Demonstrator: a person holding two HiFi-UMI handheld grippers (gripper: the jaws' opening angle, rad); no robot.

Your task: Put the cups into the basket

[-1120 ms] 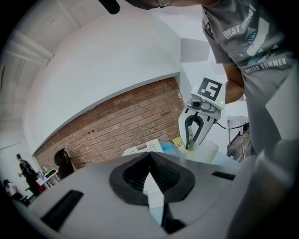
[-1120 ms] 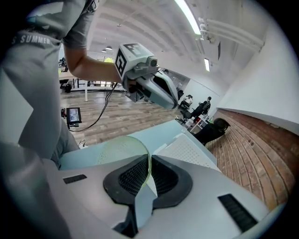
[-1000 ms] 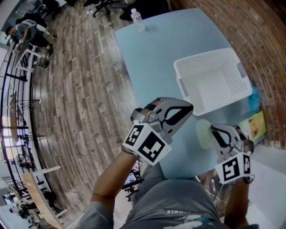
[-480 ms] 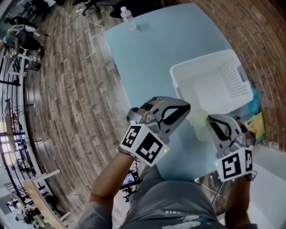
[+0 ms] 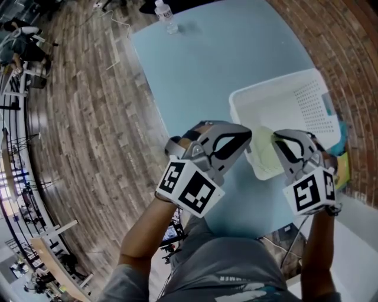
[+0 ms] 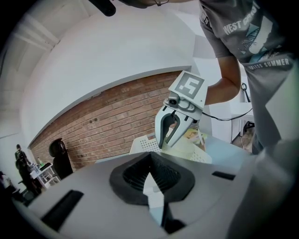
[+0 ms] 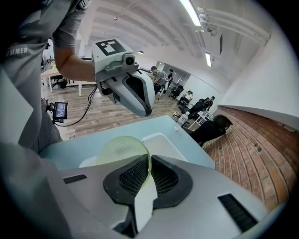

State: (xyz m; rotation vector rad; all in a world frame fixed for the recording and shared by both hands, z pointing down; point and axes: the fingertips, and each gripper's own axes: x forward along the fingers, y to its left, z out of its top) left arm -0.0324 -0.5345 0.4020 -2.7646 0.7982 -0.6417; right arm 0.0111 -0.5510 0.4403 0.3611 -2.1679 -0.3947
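My right gripper (image 5: 276,140) is shut on the rim of a translucent yellow-green cup (image 5: 264,154). It holds the cup over the near corner of the white perforated basket (image 5: 289,115) on the pale blue table (image 5: 207,65). In the right gripper view the cup (image 7: 122,150) has its rim pinched between the pads, with the basket (image 7: 163,142) below. My left gripper (image 5: 241,139) hovers just left of the basket, shut with nothing between its pads. From the left gripper view I see the right gripper (image 6: 175,126) above the basket (image 6: 145,144).
A water bottle (image 5: 165,12) stands at the table's far corner. A yellow-green printed item (image 5: 342,168) lies at the table's right edge beside the basket. Wooden floor lies to the left and a brick wall runs along the right. People and desks are far off across the room.
The right gripper has carried the cup from above the table in front of the basket to over the basket's near corner. The left gripper stayed close beside it.
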